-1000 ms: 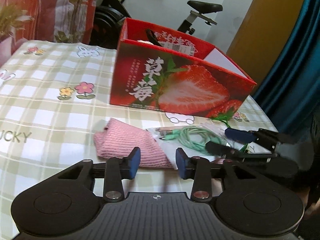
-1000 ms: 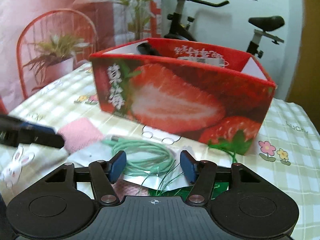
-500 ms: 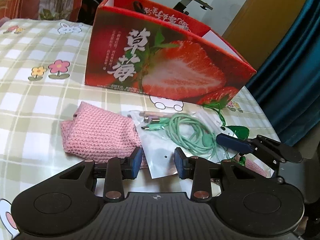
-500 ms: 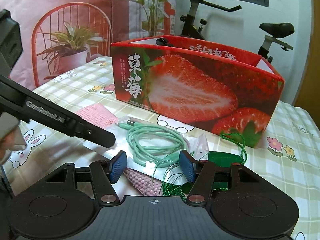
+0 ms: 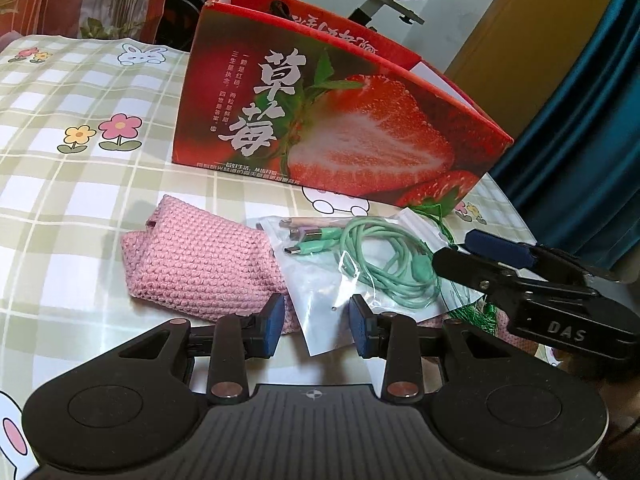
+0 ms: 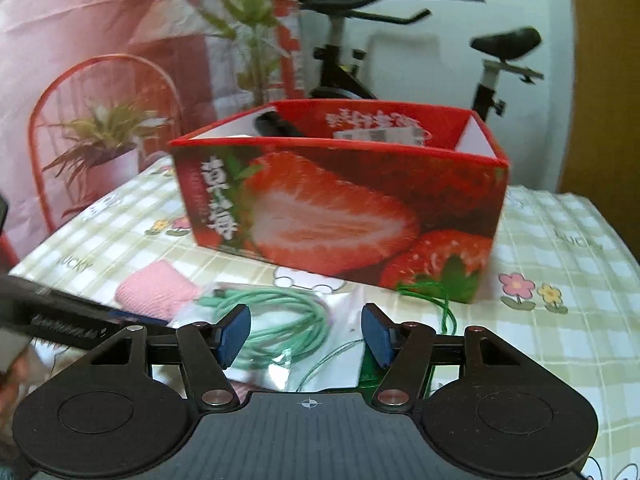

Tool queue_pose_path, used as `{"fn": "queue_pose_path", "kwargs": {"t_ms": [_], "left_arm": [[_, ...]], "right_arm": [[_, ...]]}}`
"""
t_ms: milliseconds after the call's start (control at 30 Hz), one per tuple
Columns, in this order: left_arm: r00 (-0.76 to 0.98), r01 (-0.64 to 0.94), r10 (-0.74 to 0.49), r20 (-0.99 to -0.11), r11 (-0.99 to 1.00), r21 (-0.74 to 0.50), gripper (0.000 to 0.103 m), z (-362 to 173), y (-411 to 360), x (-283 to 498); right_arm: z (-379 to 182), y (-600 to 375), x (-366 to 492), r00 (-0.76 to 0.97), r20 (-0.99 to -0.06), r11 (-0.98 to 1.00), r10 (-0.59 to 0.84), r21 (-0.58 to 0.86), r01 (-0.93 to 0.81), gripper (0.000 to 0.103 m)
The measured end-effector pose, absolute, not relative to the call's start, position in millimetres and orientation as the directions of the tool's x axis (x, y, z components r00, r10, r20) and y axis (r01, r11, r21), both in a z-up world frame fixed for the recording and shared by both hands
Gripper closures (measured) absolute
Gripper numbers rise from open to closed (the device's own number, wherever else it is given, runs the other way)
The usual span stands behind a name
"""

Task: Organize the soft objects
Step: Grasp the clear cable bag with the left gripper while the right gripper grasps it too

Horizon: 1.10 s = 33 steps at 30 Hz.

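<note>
A pink knitted piece lies on the checked tablecloth in front of the red strawberry box. A clear bag with a mint-green cable overlaps its right edge. My left gripper is open low over them, the bag's corner lying between its pads untouched. My right gripper comes in from the right over the cable. In the right wrist view the right gripper hovers above the bagged cable with its jaws opening and nothing gripped. The pink piece and box show there too.
Loose green string trails from the box's corner under the bag. The box holds a few items. An exercise bike, a potted plant and a red chair stand behind the table. A blue curtain hangs on the right.
The left gripper has dropped lower and closer to the pink piece and the bag. The right gripper has drawn back a little from the box; its view is now blurred.
</note>
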<state>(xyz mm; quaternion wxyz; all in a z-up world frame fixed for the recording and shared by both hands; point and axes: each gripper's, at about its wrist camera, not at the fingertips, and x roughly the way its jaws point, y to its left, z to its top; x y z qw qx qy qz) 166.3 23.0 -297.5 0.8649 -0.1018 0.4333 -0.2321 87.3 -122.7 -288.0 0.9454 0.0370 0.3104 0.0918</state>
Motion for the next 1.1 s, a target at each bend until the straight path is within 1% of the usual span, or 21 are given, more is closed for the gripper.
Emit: {"fn": "queue_pose_path", "kwargs": {"t_ms": [133,400,500,533,667,767,1100], "left_arm": [[0.515,0.313,-0.489,-0.704,0.872,-0.377,0.065,-294.9,24.4,164.9],[0.501,0.297,-0.502,-0.705,0.865,-0.404,0.065,-293.9,26.7,167.4],[0.494,0.309,-0.5,-0.711,0.866,-0.394,0.065,-291.7,24.2,166.1],[0.494,0.315,-0.5,-0.712,0.866,-0.389,0.066,-290.7,23.3,165.3],[0.507,0.335,-0.508,-0.697,0.861,-0.384,0.09,-285.0,23.9,160.7],[0.523,0.353,-0.506,-0.686,0.861,-0.366,0.093,-277.0,24.4,155.2],[0.542,0.329,-0.488,-0.685,0.873,-0.361,0.093,-258.2,45.9,138.9]], "right_arm": [[-292.6,-114.8,85.6,0.78,-0.595,0.98,0.192,0.07,-0.188,0.046],[-293.9,-111.6,81.8,0.775,-0.6,0.978,0.199,0.066,-0.2,0.048],[-293.2,-111.6,80.9,0.774,-0.6,0.977,0.2,0.066,-0.201,0.048],[-293.1,-111.5,80.8,0.774,-0.6,0.977,0.2,0.066,-0.201,0.048],[-293.1,-111.7,80.7,0.775,-0.6,0.977,0.199,0.065,-0.201,0.048],[-291.0,-113.0,77.5,0.778,-0.594,0.977,0.205,0.075,-0.2,0.048],[-280.5,-118.5,63.9,0.784,-0.579,0.975,0.223,0.124,-0.185,0.049]]}}
